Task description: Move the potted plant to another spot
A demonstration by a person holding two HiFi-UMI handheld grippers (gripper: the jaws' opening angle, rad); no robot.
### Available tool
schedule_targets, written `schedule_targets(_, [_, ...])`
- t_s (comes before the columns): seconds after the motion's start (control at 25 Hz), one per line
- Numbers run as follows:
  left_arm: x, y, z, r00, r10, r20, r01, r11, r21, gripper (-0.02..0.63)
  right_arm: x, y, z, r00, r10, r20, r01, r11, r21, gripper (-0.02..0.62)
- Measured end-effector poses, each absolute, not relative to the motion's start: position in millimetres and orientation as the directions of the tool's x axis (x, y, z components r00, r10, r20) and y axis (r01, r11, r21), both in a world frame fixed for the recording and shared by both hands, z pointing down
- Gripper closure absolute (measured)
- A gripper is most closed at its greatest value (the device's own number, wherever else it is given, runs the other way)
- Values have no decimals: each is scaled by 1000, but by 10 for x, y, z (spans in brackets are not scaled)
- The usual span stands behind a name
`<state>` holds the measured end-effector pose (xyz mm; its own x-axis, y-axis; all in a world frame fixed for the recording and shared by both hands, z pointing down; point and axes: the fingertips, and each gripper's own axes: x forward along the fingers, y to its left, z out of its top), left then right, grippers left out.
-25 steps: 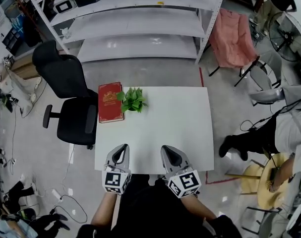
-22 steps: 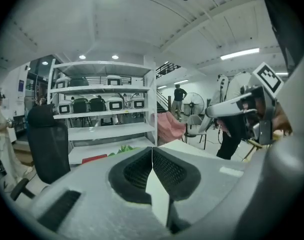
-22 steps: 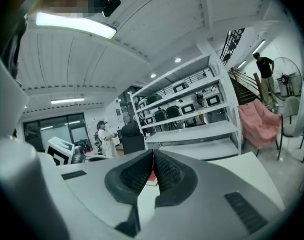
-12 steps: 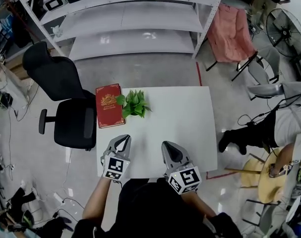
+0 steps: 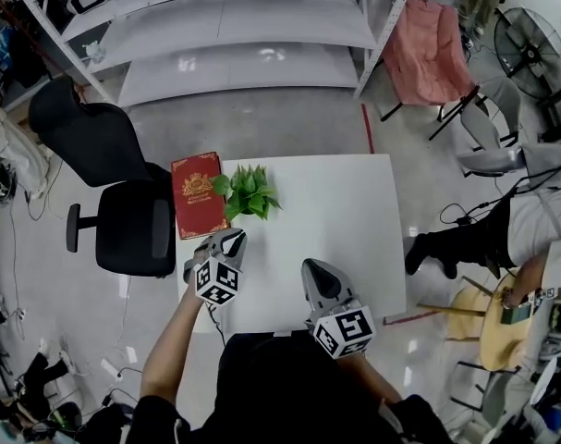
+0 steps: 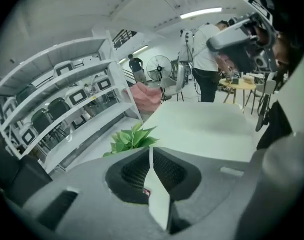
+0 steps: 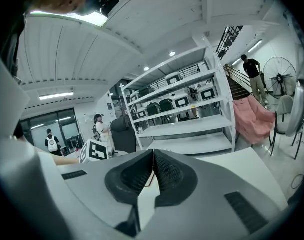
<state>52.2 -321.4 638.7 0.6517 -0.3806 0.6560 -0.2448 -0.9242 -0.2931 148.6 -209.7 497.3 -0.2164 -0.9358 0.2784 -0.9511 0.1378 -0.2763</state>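
Observation:
A small potted plant [image 5: 250, 191] with green leaves stands at the far left part of the white table [image 5: 340, 211], next to a red book [image 5: 198, 195]. My left gripper [image 5: 232, 239] is just short of the plant, pointing at it, jaws shut and empty. In the left gripper view the leaves [image 6: 131, 138] rise just beyond the closed gripper [image 6: 150, 151]. My right gripper [image 5: 315, 271] hovers over the table's near edge, shut with nothing in it; in its own view the closed gripper [image 7: 153, 156] points towards the shelves, with the left gripper's marker cube [image 7: 96, 151] at its left.
A black office chair [image 5: 123, 211] stands against the table's left side. White shelves [image 5: 252, 35] run behind the table. A pink folding chair [image 5: 432, 58] and a fan [image 5: 530, 49] are at the back right. A person's legs [image 5: 465, 243] are to the table's right.
My left gripper has moved forward over the table towards the plant and rolled. The right gripper has shifted only slightly near the front edge.

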Motion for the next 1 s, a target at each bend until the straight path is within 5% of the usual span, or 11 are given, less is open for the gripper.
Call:
schedule_targets(0.24, [639, -3332, 6747, 595, -275, 755, -95, -957, -274, 581, 1565, -2119, 5038, -196, -935, 297, -954, 112, -279, 581])
schedule_targets(0.36, [641, -3409, 6897, 550, -242, 800, -33, -963, -268, 497, 1606, -2127, 5081, -185, -933, 308, -954, 95, -284, 582])
schedule_targets(1.0, [673, -3788, 7393, 404, -219, 888, 146, -943, -298, 491, 1625, -2163, 5201, -190, -920, 342, -952, 87, -293, 581])
